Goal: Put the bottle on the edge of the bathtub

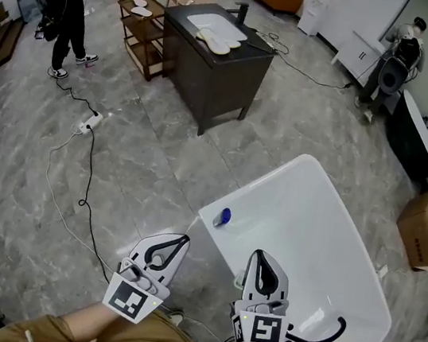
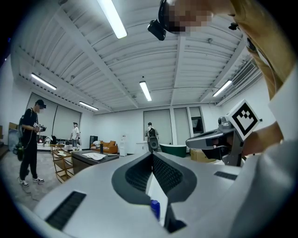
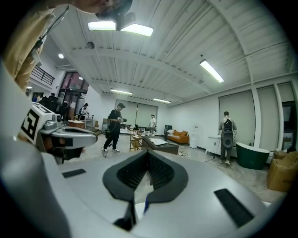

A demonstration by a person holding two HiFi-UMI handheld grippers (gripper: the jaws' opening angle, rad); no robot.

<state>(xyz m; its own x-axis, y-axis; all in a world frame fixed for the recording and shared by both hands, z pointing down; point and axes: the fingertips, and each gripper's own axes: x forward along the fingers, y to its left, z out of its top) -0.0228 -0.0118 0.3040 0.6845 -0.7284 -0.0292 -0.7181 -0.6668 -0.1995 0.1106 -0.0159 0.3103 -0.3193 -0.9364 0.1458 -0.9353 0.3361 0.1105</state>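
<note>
A: Well, what is shown in the head view?
B: Both claws are seen shut and empty, the left gripper (image 1: 182, 240) and the right gripper (image 1: 256, 255), close to the body. The blue bottle (image 1: 223, 217) is seen lying on the rim of the bathtub (image 1: 263, 188), apart from both.
A: And in the left gripper view?
B: Jaws are pressed together at the tips; the bottle is glimpsed through the gap beneath them.
A: The right gripper view?
B: Closed likewise, with nothing gripped.
A: What might be spoiled?
B: The bottle, seemingly laid on its side, could be rolled off the curved rim if nudged. No brand or writing can be read; only square markers (image 1: 130, 299) are seen
</note>
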